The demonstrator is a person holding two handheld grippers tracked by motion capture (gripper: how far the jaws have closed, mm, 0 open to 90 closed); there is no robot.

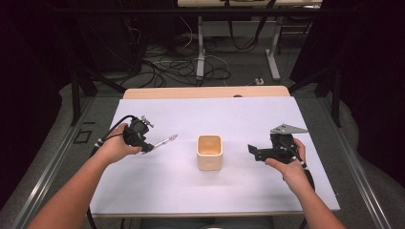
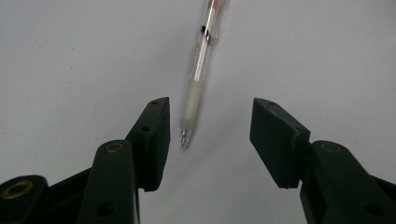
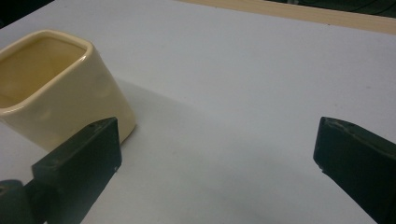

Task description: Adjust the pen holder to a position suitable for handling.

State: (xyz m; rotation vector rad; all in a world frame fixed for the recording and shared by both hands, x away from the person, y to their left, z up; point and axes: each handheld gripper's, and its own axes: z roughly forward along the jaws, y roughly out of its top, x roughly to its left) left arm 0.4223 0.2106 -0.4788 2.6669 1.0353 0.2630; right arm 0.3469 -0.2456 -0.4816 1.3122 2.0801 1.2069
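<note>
A clear pen (image 1: 165, 140) with a pink end lies on the white sheet, left of a square cream cup (image 1: 209, 152) that stands upright at the middle. My left gripper (image 1: 148, 148) is at the pen's near end, held in the person's left hand. In the left gripper view the pen (image 2: 201, 79) points its tip down between the jaws of my left gripper (image 2: 210, 135), closer to the left pad, and neither pad touches it. My right gripper (image 1: 251, 150) stands open to the right of the cup. In the right gripper view the cup (image 3: 56, 88) sits beside the left jaw, outside my right gripper (image 3: 215, 158).
The white sheet (image 1: 210, 191) covers the table, with a wooden strip (image 1: 205, 92) along its far edge. Beyond it, cables (image 1: 167, 67) and table legs (image 1: 200, 52) stand on the floor. Dark curtains close in both sides.
</note>
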